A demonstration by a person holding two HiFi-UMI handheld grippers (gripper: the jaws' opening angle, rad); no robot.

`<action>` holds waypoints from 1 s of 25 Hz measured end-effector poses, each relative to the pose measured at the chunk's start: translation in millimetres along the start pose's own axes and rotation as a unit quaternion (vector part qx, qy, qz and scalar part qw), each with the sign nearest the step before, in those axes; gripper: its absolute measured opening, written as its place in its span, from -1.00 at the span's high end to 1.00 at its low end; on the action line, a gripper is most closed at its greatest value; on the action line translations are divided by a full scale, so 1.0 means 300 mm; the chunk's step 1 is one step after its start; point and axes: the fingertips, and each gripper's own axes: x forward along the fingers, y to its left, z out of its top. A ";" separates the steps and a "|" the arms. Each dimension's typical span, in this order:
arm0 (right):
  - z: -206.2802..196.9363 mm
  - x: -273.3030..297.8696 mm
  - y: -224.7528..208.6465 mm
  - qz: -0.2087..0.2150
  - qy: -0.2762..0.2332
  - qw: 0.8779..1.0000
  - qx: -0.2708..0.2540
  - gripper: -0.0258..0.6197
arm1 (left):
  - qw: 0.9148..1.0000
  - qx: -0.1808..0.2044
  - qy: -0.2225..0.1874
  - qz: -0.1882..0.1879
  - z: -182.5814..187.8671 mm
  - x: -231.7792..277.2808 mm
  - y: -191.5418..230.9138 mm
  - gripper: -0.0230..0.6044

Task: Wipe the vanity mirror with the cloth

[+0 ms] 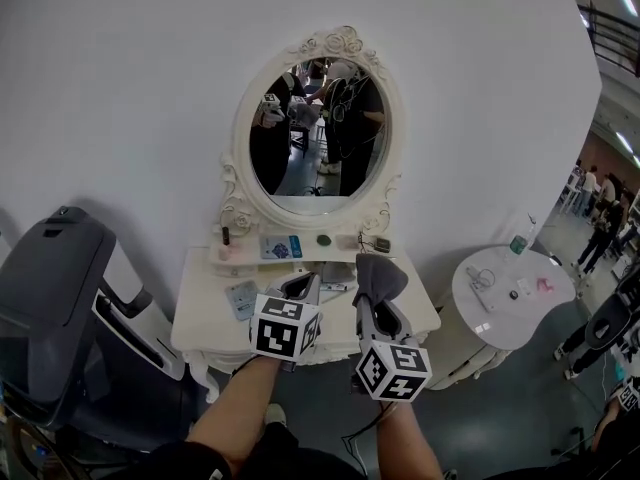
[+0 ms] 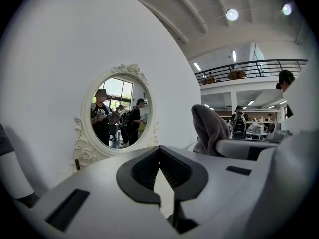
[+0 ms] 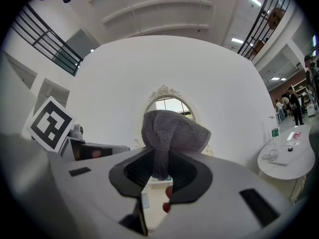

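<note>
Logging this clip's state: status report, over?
Jaws: left gripper shut, empty; right gripper shut on cloth. Cloth short of mirror, not touching glass. Below mirror, small items on shelf.

The vanity mirror (image 1: 318,128) stands against the wall at the back of the vanity table (image 1: 205,318). Below it runs a narrow shelf (image 1: 345,240) carrying a flat box (image 1: 281,247) near its middle and a few small things, perhaps jars, on either side. A card (image 1: 241,296) lies on the tabletop left of centre. Over the table's front part the left gripper (image 1: 303,287) and the right gripper (image 1: 378,300) hang side by side. The cloth (image 1: 380,273) stands up between the right one's jaws, below the mirror. A round side table (image 1: 500,298) sits to the right with a bottle (image 1: 518,240) at its rear, and a bulky machine (image 1: 60,288) stands to the left.
</note>
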 end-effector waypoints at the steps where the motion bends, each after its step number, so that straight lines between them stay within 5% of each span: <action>1: 0.000 0.028 -0.005 0.000 0.001 1.000 -0.001 0.66 | 1.000 -0.001 0.001 -0.003 0.002 0.028 0.011 0.91; 25: -0.040 0.731 -0.081 0.030 0.034 0.999 0.009 0.66 | 1.000 0.003 0.029 0.009 0.072 0.564 0.454 0.91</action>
